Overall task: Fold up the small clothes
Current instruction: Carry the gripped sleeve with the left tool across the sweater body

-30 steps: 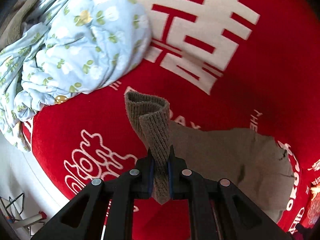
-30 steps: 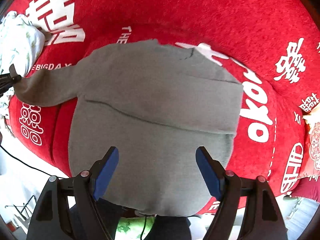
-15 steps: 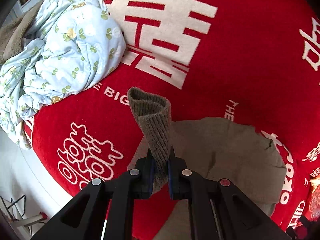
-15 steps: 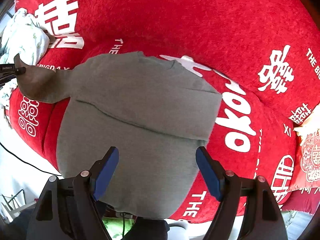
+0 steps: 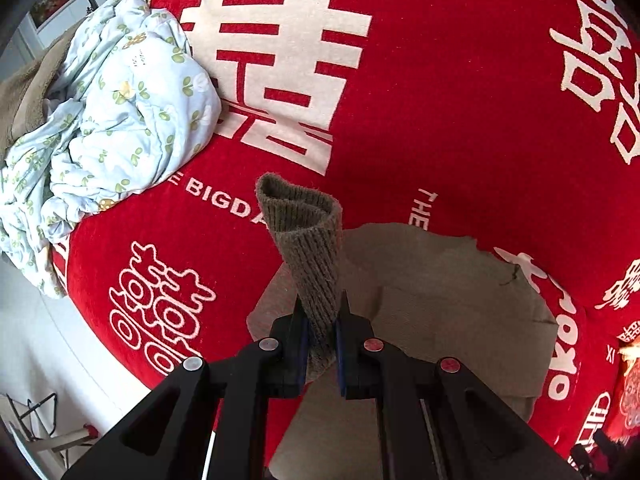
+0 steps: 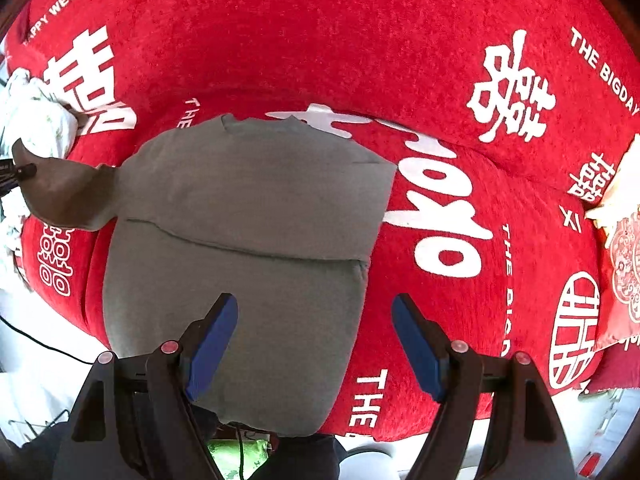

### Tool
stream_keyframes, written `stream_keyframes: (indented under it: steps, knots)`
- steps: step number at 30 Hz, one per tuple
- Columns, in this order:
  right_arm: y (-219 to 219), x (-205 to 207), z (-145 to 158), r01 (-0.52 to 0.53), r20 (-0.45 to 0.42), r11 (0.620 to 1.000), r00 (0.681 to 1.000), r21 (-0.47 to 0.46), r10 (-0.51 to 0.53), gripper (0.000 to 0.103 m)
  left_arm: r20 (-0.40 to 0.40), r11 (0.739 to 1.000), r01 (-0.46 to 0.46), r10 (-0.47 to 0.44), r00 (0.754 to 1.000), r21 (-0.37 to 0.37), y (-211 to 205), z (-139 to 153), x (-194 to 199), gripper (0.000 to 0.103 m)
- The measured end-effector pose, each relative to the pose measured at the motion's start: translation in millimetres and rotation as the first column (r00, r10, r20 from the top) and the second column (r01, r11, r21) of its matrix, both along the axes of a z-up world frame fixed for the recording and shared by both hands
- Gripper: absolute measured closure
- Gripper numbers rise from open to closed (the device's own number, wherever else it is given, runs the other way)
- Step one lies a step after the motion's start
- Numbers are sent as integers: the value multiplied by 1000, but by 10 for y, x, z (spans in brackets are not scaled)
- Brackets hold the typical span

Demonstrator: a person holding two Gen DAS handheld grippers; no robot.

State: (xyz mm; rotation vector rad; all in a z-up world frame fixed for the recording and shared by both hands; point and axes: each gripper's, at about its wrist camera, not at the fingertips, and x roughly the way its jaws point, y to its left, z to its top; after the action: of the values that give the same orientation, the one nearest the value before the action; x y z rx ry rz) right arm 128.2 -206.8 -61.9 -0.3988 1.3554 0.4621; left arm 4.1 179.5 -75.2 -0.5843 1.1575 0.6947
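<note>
Left gripper (image 5: 322,320) pinched the sweater (image 6: 240,240) cuff; right gripper (image 6: 314,340) hovered spread.
The sleeve (image 5: 316,248) rose ahead between the left fingers, the sweater's body lying beyond to their right, beneath the right fingers.

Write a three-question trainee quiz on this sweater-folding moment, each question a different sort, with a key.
1. True or false: the left gripper is shut on the grey sweater's ribbed sleeve cuff.
2. Multiple choice: the right gripper is A) shut on the hem, B) open above the sweater's lower part, C) out of view.
3. Fill in: the crumpled light blue floral garment lies on the ___ blanket, apart from the sweater.

Key: 1 true; 2 B; 3 red.
</note>
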Motion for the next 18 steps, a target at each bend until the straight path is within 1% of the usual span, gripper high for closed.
stream_keyframes:
  steps: [9, 13, 18]
  knots:
    - [-176, 60, -27, 5, -5, 1000, 1000, 31, -5, 21, 8, 999, 1, -1, 1000, -36, -234, 75, 224, 91]
    - [-251, 58, -37, -1, -1, 999, 1000, 38, 1, 21, 18, 997, -7, 9, 1000, -73, -383, 72, 351, 91]
    - [-394, 3, -66, -40, 4, 999, 999, 29, 40, 21, 31, 993, -22, 26, 999, -118, -609, 32, 524, 91]
